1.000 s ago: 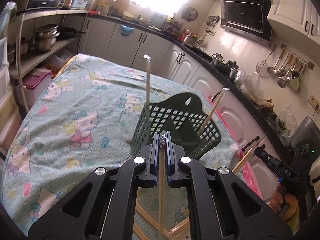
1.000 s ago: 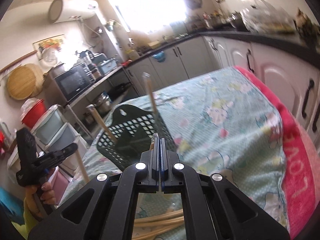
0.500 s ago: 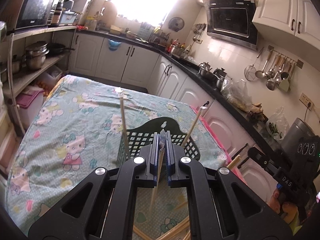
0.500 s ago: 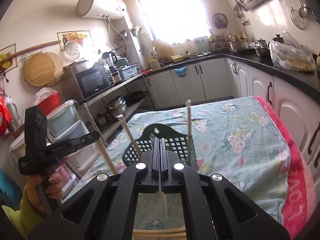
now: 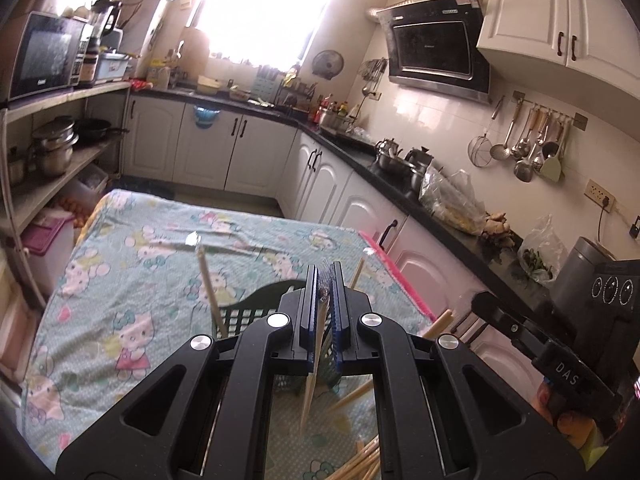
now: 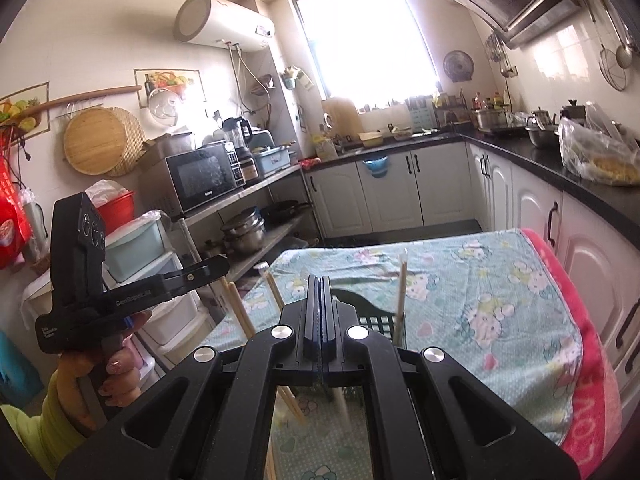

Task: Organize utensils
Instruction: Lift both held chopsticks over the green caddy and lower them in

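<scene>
My left gripper (image 5: 324, 271) is shut on a wooden chopstick (image 5: 311, 384) that hangs down between its blue pads. My right gripper (image 6: 320, 281) is shut on another chopstick (image 6: 341, 404), pale and dangling below the pads. Under both stands a dark green mesh basket (image 5: 256, 314), mostly hidden by the grippers, with two chopsticks upright in it (image 5: 208, 288) (image 5: 357, 273). In the right wrist view the basket (image 6: 376, 318) holds a pale stick (image 6: 401, 300). Loose chopsticks (image 5: 360, 465) lie on the cloth beneath. The two grippers are side by side; a hand (image 6: 116, 376) holds the left one (image 6: 222, 266).
The table wears a teal cartoon-cat cloth (image 5: 132, 280) with a pink towel edge (image 6: 592, 384) on its right side. White cabinets and a black counter (image 5: 400, 188) run close past that side. Shelves with pots (image 5: 52, 148) and plastic drawers (image 6: 160, 320) stand on the left.
Both grippers have risen, each carrying its chopstick up off the table. The basket and the loose pile have dropped lower in both views, and more of the kitchen shows.
</scene>
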Motion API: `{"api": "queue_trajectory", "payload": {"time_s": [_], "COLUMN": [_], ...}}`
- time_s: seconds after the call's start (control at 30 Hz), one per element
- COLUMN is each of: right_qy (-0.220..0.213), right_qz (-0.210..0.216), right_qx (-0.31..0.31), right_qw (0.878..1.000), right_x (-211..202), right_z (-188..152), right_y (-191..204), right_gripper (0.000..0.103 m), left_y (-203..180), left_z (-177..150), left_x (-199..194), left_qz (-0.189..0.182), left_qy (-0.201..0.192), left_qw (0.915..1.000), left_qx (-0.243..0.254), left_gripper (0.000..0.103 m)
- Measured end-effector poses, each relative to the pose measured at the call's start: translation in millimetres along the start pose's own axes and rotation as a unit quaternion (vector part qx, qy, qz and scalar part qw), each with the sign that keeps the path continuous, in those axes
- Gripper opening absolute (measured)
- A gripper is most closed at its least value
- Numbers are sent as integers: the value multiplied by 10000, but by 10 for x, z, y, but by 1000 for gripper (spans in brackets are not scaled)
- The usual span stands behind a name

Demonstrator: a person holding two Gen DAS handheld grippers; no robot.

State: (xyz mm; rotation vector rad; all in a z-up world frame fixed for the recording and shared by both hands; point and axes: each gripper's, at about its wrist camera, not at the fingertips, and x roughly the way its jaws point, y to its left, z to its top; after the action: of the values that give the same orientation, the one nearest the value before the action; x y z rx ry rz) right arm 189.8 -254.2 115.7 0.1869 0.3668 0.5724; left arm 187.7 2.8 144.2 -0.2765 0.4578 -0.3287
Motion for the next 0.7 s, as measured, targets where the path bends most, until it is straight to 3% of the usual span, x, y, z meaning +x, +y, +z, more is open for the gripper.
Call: {"api": "queue_trajectory", "payload": {"time_s": [0.4,0.7], "right_qy": [-386,-681], "right_qz": [103,29], "right_qx": [-229,-335], "right_qw": [9989,9971], "right_x": [-46,-22], "right_z": [387,759], "right_y": [164,198], "right_gripper": [1,1], "left_y": [-248,-394], "left_z": [360,656], "left_x": [-97,-104], "left_qz": [-49,174], "left_qy": [-460,-843], "left_qw": [9986,9951], "left_qx": [264,483], "left_gripper": [3,3]}}
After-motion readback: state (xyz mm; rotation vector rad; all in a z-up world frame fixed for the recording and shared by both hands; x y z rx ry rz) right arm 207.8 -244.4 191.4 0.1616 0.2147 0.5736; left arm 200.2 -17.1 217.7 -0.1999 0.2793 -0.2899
